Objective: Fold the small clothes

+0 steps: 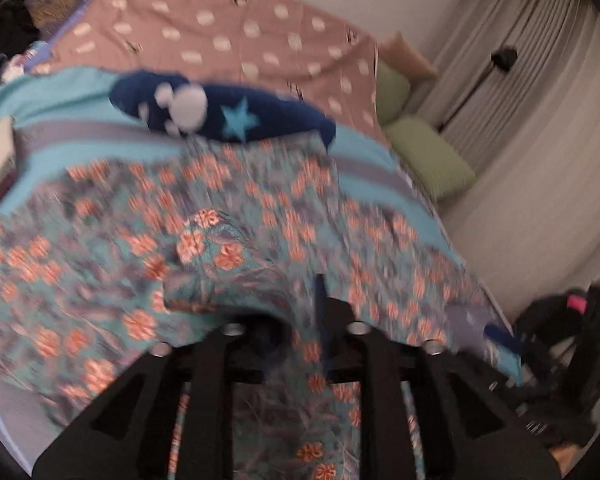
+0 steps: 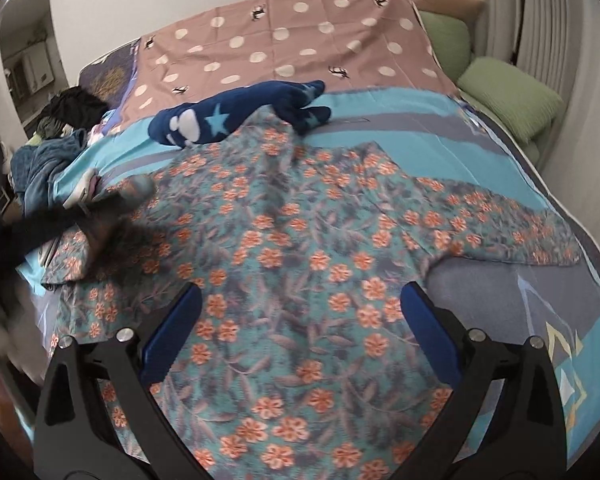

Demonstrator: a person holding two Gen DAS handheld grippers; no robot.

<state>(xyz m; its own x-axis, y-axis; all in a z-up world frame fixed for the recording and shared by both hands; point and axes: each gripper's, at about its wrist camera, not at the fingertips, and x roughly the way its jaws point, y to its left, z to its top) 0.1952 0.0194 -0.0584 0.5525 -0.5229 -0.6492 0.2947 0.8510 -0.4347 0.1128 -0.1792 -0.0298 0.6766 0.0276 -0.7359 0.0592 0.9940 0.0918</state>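
Observation:
A teal floral garment (image 2: 300, 220) lies spread on the bed, one sleeve reaching right (image 2: 500, 232). A small navy garment with a star (image 2: 228, 116) rests at its far end and also shows in the blurred left wrist view (image 1: 220, 112). My right gripper (image 2: 300, 292) hovers open over the floral cloth, nothing between its blue pads (image 2: 180, 328). My left gripper (image 1: 296, 312) is low over the same cloth (image 1: 260, 208). A raised fold (image 1: 212, 264) drapes over its left finger, and a gap shows beside the right blue pad (image 1: 320, 312). From the right wrist it is a dark blur (image 2: 112, 204) at the garment's left edge.
The bed carries a teal striped cover (image 2: 420, 108) and a pink dotted sheet (image 2: 300, 40) behind. Green pillows (image 2: 508, 96) line the right wall by the curtains (image 1: 520, 80). A heap of clothes (image 2: 48, 160) sits at the left edge. A black bag (image 1: 560, 340) stands on the floor.

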